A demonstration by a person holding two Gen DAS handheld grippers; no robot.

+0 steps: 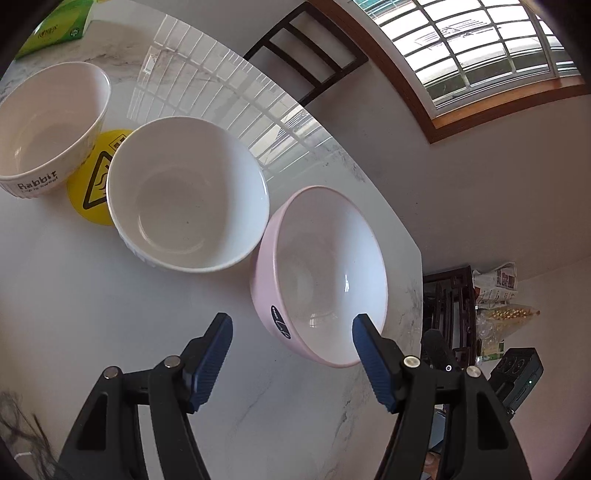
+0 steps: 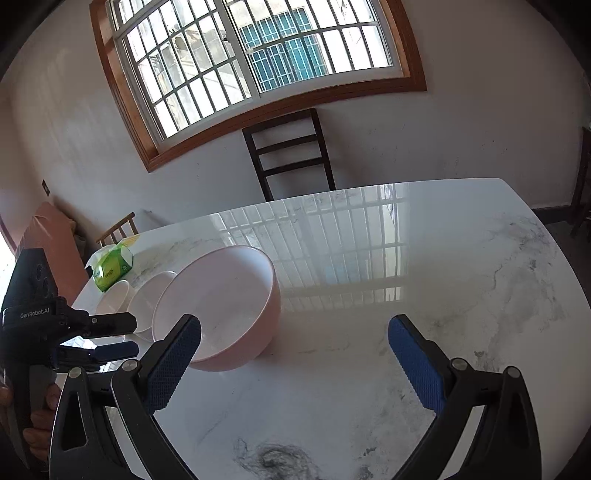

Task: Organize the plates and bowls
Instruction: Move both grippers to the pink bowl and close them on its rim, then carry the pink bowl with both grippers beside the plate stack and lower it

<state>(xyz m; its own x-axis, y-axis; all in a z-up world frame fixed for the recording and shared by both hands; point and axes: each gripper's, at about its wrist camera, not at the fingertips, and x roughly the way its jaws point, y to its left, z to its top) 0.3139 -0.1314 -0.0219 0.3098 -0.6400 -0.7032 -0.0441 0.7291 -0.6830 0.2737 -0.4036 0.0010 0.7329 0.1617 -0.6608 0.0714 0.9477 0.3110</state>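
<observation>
Bowls: three, empty, set in a loose row on the glossy marble bench (image 1: 110, 314). Nearest the left tongs (image 1: 291, 321) and close to the bench edge, the pink bowl (image 1: 317, 273); just beside it, the white bowl (image 1: 188, 195), partly covering a yellow warning disc (image 1: 88, 192); farthest off, the "Rabbit" bowl (image 1: 48, 125), with a green tissue pack (image 1: 55, 22) beyond.

Looked like glazed ceramic — stiff, fairly weighty for a pinch grip, slick under the pads and apt to chip if knocked against a neighbour or dropped into it. Probably best taken at the rim, one pad inside the wall and one outside, then lifted level. Were deep enough to nest, judging by their shapes, if lowered gently.

Left tongs: spread well apart, gripping nothing. Hung over the near wall of the pink bowl, one pad in line with its rim; could not tell whether that pad touched.

Right tongs (image 2: 295, 325): also spread wide and empty, with only bare bench between the pads. Hovered just beside the pink bowl, one finger overlapping it in the right wrist view; contact not evident.
</observation>
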